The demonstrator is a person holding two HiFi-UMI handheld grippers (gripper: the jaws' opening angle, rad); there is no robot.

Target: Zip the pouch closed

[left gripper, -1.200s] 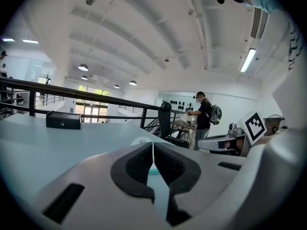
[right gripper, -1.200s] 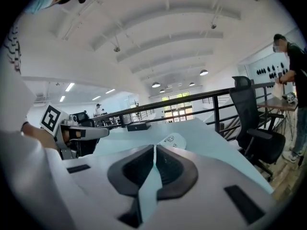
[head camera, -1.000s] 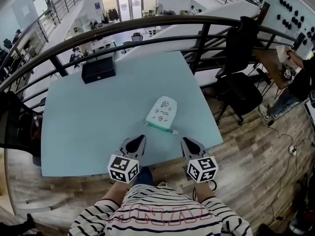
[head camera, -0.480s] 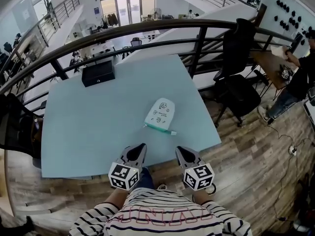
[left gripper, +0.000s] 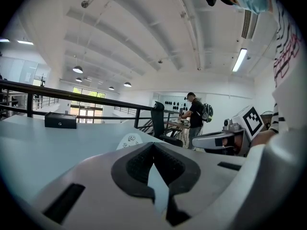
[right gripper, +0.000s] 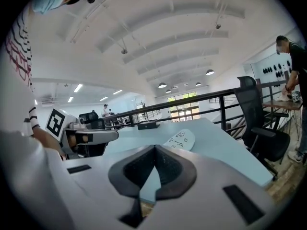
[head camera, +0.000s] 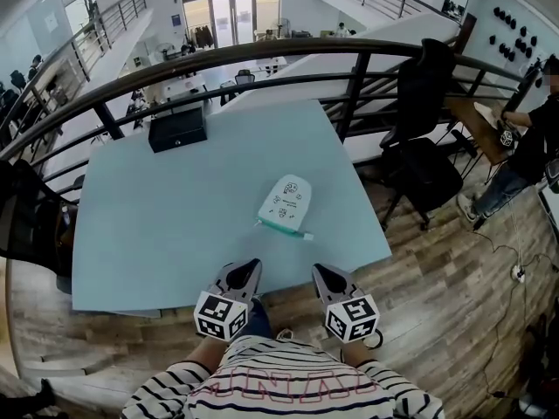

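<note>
A white pouch point(head camera: 286, 202) with small printed pictures and a green zipper edge lies flat on the pale blue table point(head camera: 175, 199), right of centre. It also shows in the left gripper view as the pouch point(left gripper: 129, 140) and in the right gripper view as the pouch point(right gripper: 181, 139). My left gripper point(head camera: 250, 266) hovers at the table's near edge, shut with nothing between its jaws. My right gripper point(head camera: 321, 271) is beside it, also shut and empty. Both stand well short of the pouch and touch nothing.
A black box point(head camera: 176, 127) sits at the table's far left. A dark railing point(head camera: 262, 55) runs behind the table. A black office chair point(head camera: 424, 147) stands to the right on the wooden floor, with a person point(head camera: 528, 151) beyond it.
Both grippers have drawn back toward me, away from the pouch, to the table's near edge. The pouch has not moved.
</note>
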